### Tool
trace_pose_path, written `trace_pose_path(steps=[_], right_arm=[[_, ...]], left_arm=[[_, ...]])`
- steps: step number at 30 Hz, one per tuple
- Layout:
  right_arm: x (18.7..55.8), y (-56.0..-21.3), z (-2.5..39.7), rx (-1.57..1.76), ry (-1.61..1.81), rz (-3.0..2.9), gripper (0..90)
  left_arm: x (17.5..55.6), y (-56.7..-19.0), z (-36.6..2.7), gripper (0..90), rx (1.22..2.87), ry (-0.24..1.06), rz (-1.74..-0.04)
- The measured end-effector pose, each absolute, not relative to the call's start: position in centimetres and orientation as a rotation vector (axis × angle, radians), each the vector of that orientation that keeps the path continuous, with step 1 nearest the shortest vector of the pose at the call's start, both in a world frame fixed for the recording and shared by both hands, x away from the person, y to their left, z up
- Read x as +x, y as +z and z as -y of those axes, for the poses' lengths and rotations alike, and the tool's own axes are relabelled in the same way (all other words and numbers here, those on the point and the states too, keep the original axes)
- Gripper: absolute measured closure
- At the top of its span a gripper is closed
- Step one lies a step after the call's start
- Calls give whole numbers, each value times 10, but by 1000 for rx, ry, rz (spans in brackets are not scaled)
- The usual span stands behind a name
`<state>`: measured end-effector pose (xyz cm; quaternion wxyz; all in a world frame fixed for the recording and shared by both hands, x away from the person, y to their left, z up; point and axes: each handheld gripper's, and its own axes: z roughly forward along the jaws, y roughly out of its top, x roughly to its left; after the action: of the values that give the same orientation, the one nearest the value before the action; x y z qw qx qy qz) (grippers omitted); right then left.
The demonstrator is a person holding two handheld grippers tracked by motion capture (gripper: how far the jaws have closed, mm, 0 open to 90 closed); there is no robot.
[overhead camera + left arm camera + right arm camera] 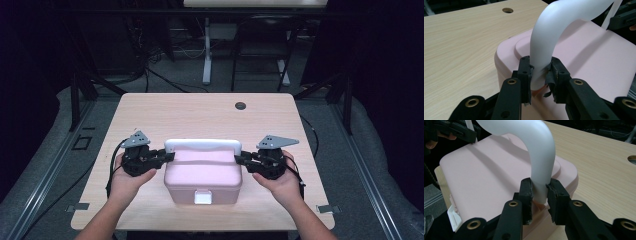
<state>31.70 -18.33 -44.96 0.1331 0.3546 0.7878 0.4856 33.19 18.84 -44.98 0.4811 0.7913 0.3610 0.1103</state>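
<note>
A pink lidded box (202, 176) with a white front latch (203, 198) sits near the front middle of the wooden table (200, 115). Its white handle (202, 145) is raised over the lid. My left gripper (169, 157) is shut on the handle's left leg (541, 67), just above the lid (594, 60). On the opposite side, my right gripper (239, 160) is shut on the right leg (541, 185), near the lid's edge (486, 180). A hand holds each gripper.
A round cable hole (240, 105) lies in the table's far right part. Beyond the far edge stand desk legs (206, 50), a dark chair frame (260, 45) and cables on the floor. Bare tabletop lies behind and beside the box.
</note>
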Motion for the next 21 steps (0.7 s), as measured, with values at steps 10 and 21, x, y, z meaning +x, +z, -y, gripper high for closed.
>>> trace_pose_path(steps=[10,21], right_arm=[[319,-449,183,1032,1400,-2287,740],[319,-443,184,1040,1420,-2272,740]], left_arm=[[333,-448,-187,736,1939,266,-885],[332,-442,-189,739,1926,259,-882]])
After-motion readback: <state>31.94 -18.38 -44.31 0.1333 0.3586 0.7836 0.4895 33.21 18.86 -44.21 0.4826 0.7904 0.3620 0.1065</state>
